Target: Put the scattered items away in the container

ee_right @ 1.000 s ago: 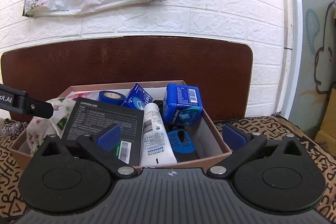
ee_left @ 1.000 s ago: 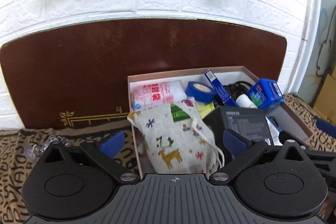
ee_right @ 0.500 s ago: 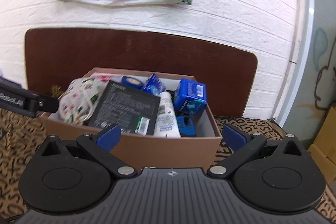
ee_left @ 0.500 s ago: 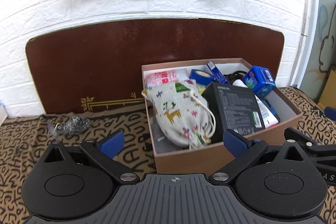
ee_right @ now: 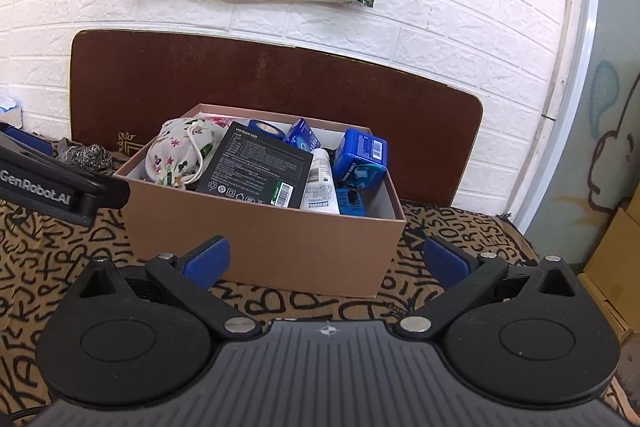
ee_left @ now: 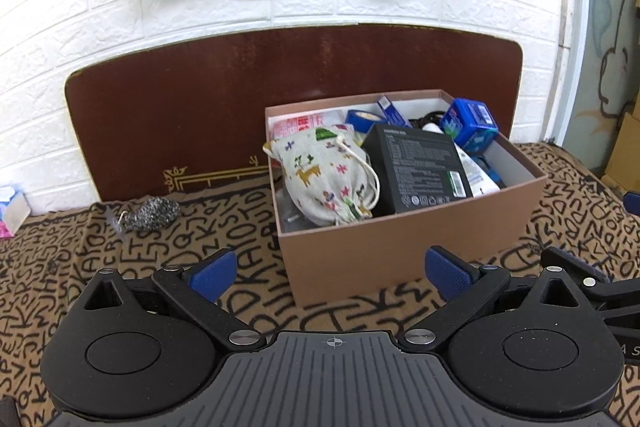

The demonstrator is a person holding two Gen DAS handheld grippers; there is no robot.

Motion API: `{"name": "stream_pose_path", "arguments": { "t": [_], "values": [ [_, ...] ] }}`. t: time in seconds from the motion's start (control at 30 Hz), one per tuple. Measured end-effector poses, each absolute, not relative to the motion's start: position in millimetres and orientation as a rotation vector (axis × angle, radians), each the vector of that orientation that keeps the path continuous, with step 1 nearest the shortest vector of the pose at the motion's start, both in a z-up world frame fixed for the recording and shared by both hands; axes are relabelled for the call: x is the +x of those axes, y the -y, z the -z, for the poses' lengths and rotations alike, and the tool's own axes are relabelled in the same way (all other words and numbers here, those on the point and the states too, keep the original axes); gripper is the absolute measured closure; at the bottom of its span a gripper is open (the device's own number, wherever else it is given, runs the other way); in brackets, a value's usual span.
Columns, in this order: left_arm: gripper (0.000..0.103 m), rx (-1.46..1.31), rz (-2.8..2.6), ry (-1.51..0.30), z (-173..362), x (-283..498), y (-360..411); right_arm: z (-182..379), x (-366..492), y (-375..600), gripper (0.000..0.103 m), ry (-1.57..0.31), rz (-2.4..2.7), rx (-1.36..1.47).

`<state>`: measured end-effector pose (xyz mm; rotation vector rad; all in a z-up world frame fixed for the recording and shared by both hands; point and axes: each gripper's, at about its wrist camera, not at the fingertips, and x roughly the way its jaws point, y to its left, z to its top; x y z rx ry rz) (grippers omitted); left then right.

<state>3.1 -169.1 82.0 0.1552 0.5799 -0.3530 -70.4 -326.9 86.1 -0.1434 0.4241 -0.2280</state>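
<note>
One cardboard box (ee_left: 412, 251) is seen on the lettered cloth (ee_left: 120, 267), packed with one printed fabric pouch (ee_left: 324, 179), one flat black carton (ee_left: 420, 167), one white tube (ee_right: 320, 183) and one blue pack (ee_right: 360, 159). One steel scourer (ee_left: 152, 213) is left outside, near the box's left side. Both the left gripper (ee_left: 332, 273) and the right gripper (ee_right: 326, 261) are held wide apart, with nothing between the fingers.

Both tongs (ee_left: 330, 269) (ee_right: 326, 261) are black, with ribbed grey bases, round discs, silver screws and blue pads (ee_left: 208, 273).
</note>
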Motion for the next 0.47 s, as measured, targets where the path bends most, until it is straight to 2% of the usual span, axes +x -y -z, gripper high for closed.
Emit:
{"name": "stream_pose_path", "arguments": {
  "t": [0.47],
  "values": [
    [0.000,0.185,0.400,-0.599,-79,-11,176,-84,-82,322,0.001,-0.431,0.231,-0.135]
  ]
}}
